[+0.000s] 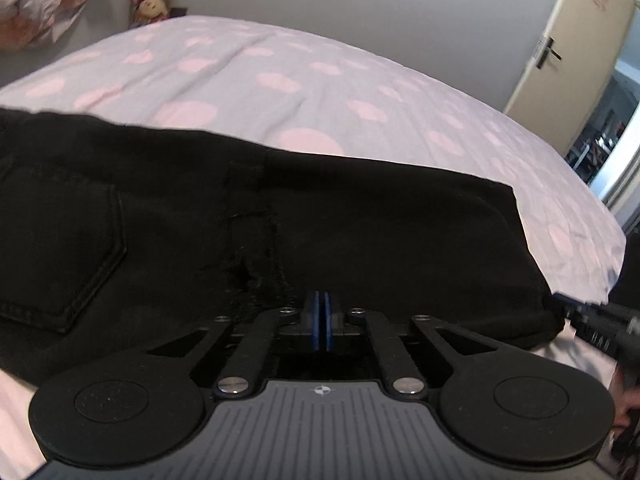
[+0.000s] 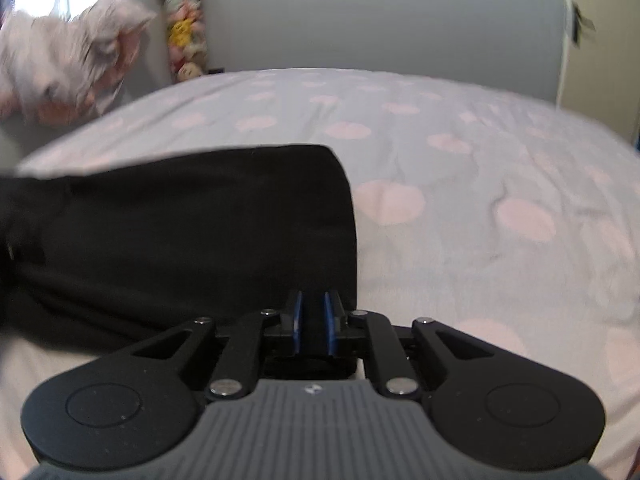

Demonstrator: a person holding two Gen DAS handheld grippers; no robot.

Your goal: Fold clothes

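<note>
On the bed [image 1: 360,92], both grippers, left gripper [image 1: 321,320] and right gripper [image 2: 314,322], pinch black trousers [image 1: 160,216].

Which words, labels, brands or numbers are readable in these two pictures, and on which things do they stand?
No readable text in either view.
Left gripper: a small round white emblem on its grey body, no letters.
Right gripper: a similar small white mark, blurred.
Door: a faint reddish mark, too blurred to read.
Black trousers: no label visible.

Left tongs [image 1: 321,320] closed (right tongs [image 2: 314,322] pinching)

Black trousers [image 1: 360,220] on pale lilac, pink-spotted bedsheet [image 1: 280,80]
</note>
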